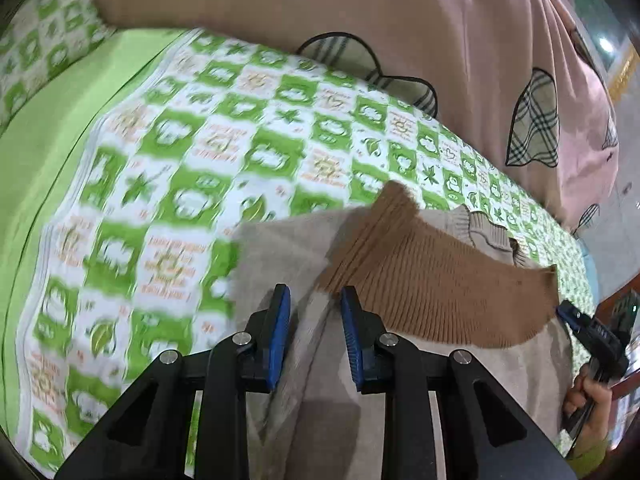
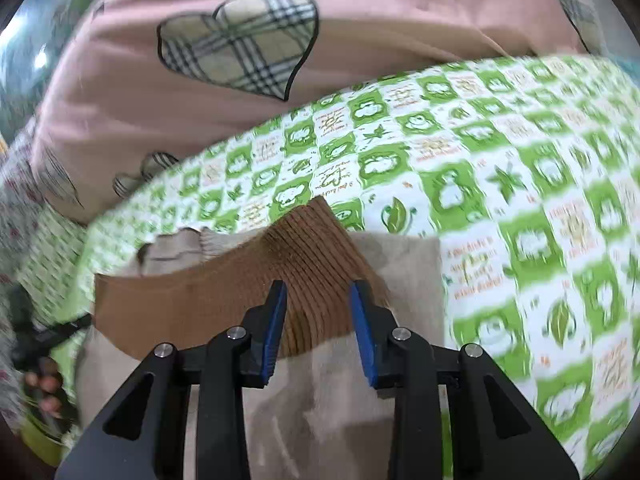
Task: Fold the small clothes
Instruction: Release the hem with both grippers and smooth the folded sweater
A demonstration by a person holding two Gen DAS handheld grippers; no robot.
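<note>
L tongs (image 1: 316, 306), R tongs (image 2: 319, 302) over sweater (image 1: 440, 296)

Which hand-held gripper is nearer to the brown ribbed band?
Right. The right hand-held gripper has its fingertips over the brown ribbed band; the left hand-held gripper sits beside it, over beige fabric.

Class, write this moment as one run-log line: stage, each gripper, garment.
stage: folding | left gripper: open over beige body | right gripper: open over brown hem | sweater: on bed sheet, hem folded up
</note>
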